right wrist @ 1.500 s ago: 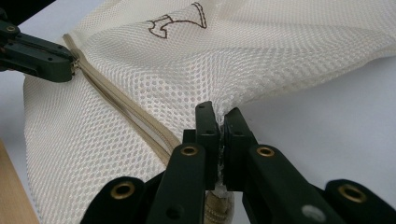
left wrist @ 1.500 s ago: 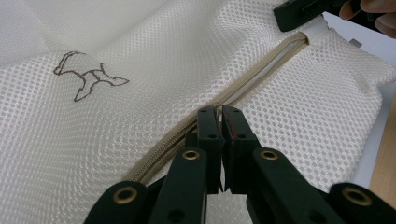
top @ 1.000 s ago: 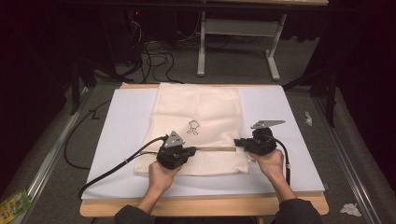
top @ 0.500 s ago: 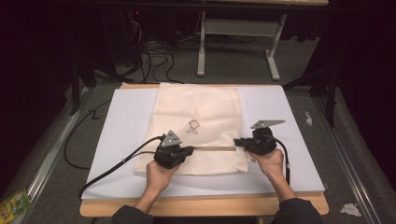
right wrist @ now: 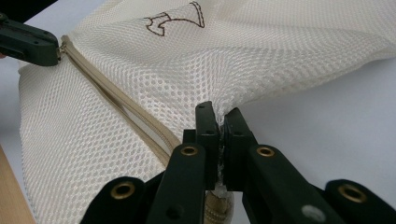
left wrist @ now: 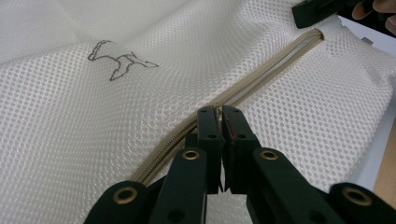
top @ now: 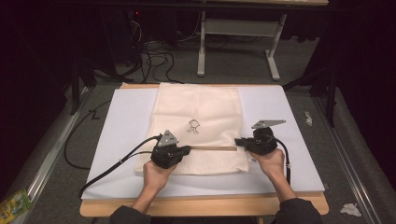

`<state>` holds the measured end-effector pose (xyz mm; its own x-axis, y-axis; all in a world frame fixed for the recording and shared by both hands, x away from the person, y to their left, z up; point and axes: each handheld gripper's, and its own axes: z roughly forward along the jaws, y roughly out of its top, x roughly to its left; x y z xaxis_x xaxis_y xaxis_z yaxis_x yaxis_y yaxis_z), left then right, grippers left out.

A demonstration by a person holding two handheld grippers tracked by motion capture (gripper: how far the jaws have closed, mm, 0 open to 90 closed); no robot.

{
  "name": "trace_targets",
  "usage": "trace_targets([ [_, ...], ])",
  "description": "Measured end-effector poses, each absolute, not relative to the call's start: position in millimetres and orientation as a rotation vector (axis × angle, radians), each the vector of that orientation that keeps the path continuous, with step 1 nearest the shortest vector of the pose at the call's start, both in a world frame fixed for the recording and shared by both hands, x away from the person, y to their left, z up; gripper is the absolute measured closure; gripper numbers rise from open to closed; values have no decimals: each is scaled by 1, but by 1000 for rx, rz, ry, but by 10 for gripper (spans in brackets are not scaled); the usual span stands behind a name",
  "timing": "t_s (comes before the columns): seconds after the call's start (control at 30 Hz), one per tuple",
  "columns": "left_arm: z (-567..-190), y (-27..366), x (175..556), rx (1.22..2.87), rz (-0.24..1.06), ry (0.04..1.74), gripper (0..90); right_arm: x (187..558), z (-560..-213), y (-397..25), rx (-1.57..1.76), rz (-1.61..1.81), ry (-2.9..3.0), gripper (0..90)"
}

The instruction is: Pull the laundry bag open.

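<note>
A cream mesh bag (top: 198, 112) with a small dark embroidered mark (top: 193, 126) lies flat on the white board (top: 121, 126). A beige zipper (top: 212, 148) runs across the bag near its front edge. My left gripper (top: 187, 150) is at the zipper's left part, its jaws shut on the zipper pull (left wrist: 218, 116). My right gripper (top: 238, 141) is at the zipper's right end, shut on the bag's mesh edge (right wrist: 219, 109). The left gripper view shows the right gripper (left wrist: 317, 11) at the far end of the zipper (left wrist: 261, 74). The left gripper (right wrist: 28, 42) appears far off in the right gripper view.
The white board rests on a wooden table (top: 201, 205) whose front edge is close to the person's forearms. A black cable (top: 116, 163) trails left from the left gripper. Beyond the table are floor cables (top: 154, 51) and a grey stand (top: 238, 32).
My left gripper has slid a little to the left along the zipper. The right gripper has stayed in place on the bag's edge.
</note>
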<state>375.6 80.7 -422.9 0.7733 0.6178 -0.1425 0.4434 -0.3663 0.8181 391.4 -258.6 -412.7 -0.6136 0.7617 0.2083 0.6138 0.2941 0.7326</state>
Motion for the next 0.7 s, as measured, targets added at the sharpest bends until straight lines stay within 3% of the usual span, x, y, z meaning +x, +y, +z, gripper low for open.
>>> trace_targets([
  [0.7,-418,107,376,1978,253,847,874,392,-413,-262,1281,1222,2364,891],
])
